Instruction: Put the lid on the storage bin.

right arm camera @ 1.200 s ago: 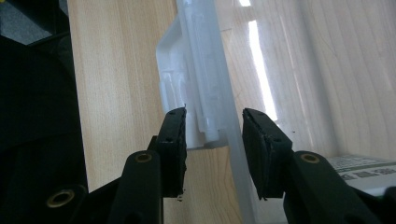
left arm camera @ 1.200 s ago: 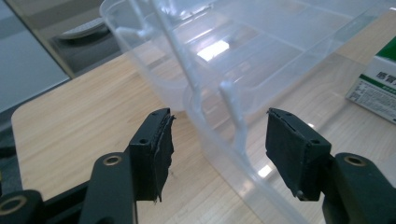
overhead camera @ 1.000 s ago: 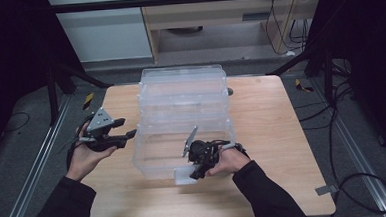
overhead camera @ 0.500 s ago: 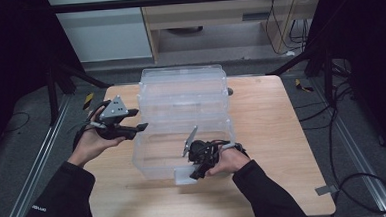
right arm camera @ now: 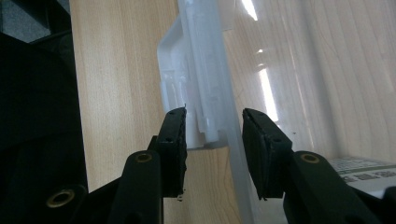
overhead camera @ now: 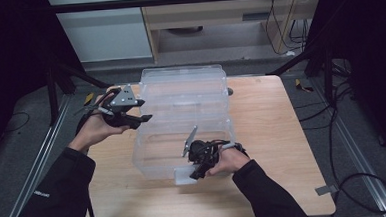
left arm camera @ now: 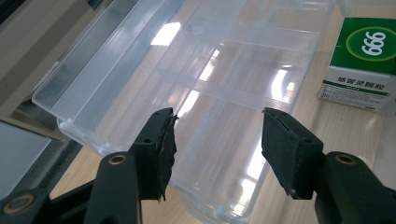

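A clear plastic storage box (overhead camera: 200, 93) stands open on the wooden table (overhead camera: 266, 119), its lid tipped back. My left gripper (overhead camera: 142, 118) hovers at the box's left side. In the left gripper view, the left gripper (left arm camera: 217, 126) is open with the clear box (left arm camera: 140, 70) beyond its jaws, not between them; they have just been closing a little. My right gripper (overhead camera: 193, 174) is at the box's front edge. In the right gripper view, the right gripper (right arm camera: 214, 126) is shut on the front wall by the white latch (right arm camera: 191, 70).
A green and white medicine carton (left arm camera: 362, 60) marked 999 lies past the clear plastic; its corner (right arm camera: 364, 170) shows behind the front wall. Bare wood lies to the right of the box. Dark frame posts and cables (overhead camera: 331, 116) surround the table.
My left gripper has risen and moved right, from beside the table's left edge to the box's left side. The right gripper has stayed at the front wall.
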A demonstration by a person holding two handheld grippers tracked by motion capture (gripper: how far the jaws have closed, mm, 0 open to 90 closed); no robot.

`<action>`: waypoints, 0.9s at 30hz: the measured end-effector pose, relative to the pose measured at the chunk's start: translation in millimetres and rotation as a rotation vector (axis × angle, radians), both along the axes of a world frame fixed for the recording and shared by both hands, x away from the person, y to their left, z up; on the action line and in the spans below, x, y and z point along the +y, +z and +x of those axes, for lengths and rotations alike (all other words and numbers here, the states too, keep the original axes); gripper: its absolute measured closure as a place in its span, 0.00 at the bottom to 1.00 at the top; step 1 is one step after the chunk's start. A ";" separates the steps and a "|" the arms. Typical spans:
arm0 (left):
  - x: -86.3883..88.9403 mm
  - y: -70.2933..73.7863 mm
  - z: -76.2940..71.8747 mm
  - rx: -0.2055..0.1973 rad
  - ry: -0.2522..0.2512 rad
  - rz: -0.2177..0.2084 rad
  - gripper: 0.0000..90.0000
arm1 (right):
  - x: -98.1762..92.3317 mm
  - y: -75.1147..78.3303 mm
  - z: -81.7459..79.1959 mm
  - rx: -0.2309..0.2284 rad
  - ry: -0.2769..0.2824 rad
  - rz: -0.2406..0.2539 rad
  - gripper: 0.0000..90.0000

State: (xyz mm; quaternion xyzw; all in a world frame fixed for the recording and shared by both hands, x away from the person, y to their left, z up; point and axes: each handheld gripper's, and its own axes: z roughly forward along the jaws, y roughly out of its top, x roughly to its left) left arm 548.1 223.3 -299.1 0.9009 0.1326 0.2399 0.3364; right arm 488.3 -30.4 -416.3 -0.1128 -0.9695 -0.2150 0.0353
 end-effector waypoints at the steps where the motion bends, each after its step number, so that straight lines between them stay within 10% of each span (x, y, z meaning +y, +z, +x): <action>1: -1.1 0.8 1.7 -0.001 -0.008 0.002 0.50 | 0.0 -0.1 0.1 -0.002 0.004 0.001 0.68; 27: -26.2 -3.0 51.2 -0.032 -0.098 0.139 0.62 | 0.0 -0.4 0.9 0.003 0.005 0.002 0.68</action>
